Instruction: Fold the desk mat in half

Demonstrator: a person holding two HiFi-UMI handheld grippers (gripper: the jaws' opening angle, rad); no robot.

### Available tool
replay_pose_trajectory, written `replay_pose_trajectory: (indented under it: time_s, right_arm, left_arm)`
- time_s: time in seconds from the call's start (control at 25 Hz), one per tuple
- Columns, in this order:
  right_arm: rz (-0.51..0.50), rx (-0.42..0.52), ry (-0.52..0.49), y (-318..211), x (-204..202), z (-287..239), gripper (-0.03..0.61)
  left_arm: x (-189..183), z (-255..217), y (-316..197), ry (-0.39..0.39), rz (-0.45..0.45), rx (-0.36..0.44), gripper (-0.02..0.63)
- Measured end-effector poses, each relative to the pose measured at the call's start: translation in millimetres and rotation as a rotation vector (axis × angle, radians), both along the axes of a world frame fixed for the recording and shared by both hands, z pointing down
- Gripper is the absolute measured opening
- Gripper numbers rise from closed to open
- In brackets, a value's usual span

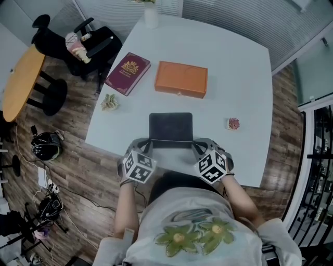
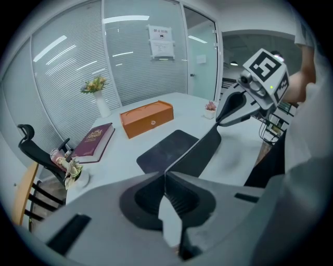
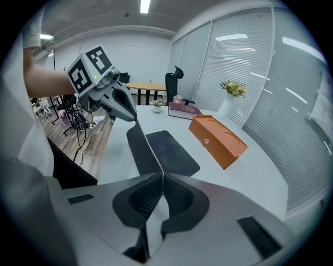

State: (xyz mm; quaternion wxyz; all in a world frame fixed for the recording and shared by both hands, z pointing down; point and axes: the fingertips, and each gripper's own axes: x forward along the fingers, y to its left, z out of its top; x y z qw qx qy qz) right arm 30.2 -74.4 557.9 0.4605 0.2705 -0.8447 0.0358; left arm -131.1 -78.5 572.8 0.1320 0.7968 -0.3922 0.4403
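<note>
Nearest of all is the person's flower-printed shirt [image 1: 190, 228], and just beyond it sit the two marker cubes at the near edge of the white tabletop [image 1: 244, 78]. The left tool [image 1: 146, 145] has its jaws closed tight on the near left corner of the dark desk mat [image 1: 170, 126]. The right tool [image 1: 197, 146] is clamped the same way on the near right corner. Between them the mat's near edge is lifted off the tabletop and runs taut from one tool to the other. The far part of the mat lies flat, roughly in the middle of the tabletop.

Beyond the mat an orange box [image 1: 181, 79] lies closed, with a maroon book [image 1: 128, 73] beside it to the left. A small pink ornament [image 1: 233, 123] sits to the right of the mat, apart from it. A pale flower piece [image 1: 110, 102] rests near the tabletop's left edge, and a white vase [image 1: 151, 15] stands at the far end.
</note>
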Motion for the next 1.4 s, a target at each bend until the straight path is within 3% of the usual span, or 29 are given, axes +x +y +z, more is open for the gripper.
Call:
replay_pose_trajectory:
  time_s: [0.76,1.4]
  right_arm:
    - [0.019,0.036,-0.023,-21.4,3.5,-9.3,0.025]
    - [0.055,0.05,-0.033,-40.3,1.7,-19.1,0.025]
  left_arm:
    - [2.1,-12.8,-23.0,0.018,-0.058,0.062,0.012]
    - [0.4,-23.2,-41.6,0.025,-0.024,0.071,0.012]
